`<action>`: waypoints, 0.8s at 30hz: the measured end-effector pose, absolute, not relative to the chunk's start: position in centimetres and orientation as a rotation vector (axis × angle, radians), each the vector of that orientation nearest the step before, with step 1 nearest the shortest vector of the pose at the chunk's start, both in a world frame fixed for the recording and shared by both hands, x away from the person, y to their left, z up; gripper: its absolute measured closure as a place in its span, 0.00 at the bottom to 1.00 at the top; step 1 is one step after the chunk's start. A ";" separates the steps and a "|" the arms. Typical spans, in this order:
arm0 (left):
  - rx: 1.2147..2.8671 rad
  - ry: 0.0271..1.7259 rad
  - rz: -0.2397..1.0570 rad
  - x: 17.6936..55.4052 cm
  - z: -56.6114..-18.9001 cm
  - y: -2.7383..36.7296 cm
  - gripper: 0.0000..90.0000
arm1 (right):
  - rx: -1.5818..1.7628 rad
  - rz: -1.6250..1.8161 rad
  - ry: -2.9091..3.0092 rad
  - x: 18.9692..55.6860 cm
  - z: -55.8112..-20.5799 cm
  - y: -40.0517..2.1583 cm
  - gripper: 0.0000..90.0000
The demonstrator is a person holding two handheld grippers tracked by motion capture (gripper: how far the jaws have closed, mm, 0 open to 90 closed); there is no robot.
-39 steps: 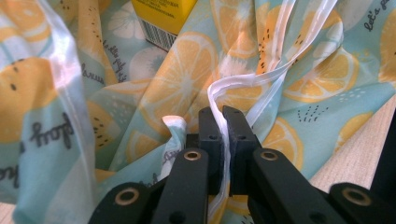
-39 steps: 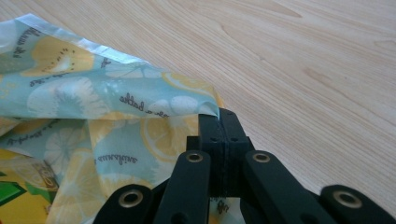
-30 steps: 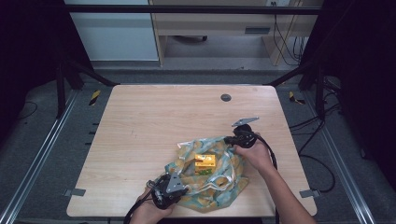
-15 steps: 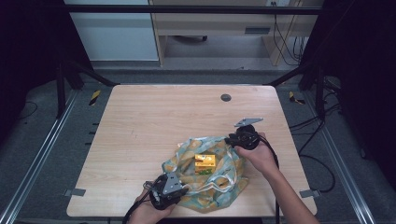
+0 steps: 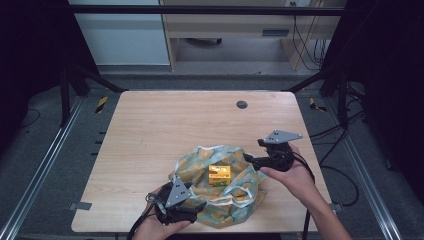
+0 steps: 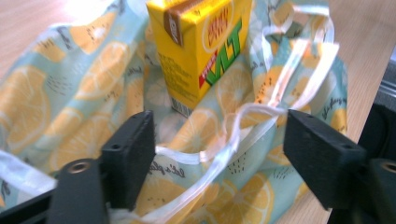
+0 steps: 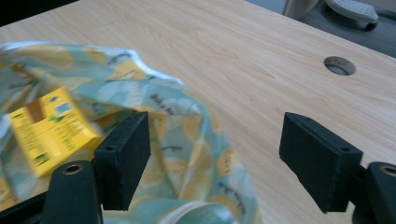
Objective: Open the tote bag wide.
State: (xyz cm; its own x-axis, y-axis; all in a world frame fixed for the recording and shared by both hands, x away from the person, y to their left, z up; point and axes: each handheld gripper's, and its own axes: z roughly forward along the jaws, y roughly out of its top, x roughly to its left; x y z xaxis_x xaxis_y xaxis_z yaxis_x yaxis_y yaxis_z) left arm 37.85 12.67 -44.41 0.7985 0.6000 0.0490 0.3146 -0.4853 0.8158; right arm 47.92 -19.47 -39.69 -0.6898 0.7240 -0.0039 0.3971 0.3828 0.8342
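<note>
A lemon-print cloth bag point(image 5: 200, 162) lies crumpled on the wooden table point(image 5: 165, 130) near its front edge. A yellow drink carton point(image 5: 219, 175) rests in the middle of the cloth. My left gripper point(image 5: 196, 206) hovers over the bag's near edge. Its jaws have just been opening and now stand open point(image 6: 217, 154), with the bag's white cord point(image 6: 261, 112) loose between them and the carton point(image 6: 201, 46) beyond. My right gripper point(image 5: 251, 160) is at the bag's right edge. Its jaws have also just been opening and are open point(image 7: 215, 154) over the cloth point(image 7: 187, 140), gripping nothing.
A round cable hole point(image 5: 242, 104) sits in the table's far right part. Bare wood stretches behind and left of the bag. Metal frame rails point(image 5: 40, 175) run along both sides of the table, and black cables point(image 5: 320, 170) trail off to the right.
Both grippers went from shut on the bag's cloth to open and have lifted. The right one also drew back to the right. The bag has slackened on the table.
</note>
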 end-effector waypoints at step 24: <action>2.171 0.748 0.524 44.7 -41.9 14.6 0.35 | 0.966 1.118 2.430 43.4 -44.1 -19.1 0.32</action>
State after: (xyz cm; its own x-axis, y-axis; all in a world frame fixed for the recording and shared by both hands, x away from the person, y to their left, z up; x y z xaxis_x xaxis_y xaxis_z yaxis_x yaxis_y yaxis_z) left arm 44.72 14.56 -41.93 0.7434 0.6570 0.1254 0.3422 -0.5347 0.7727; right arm 43.38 -19.07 -44.06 -0.7303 0.6830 0.0111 0.4527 0.4718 0.7566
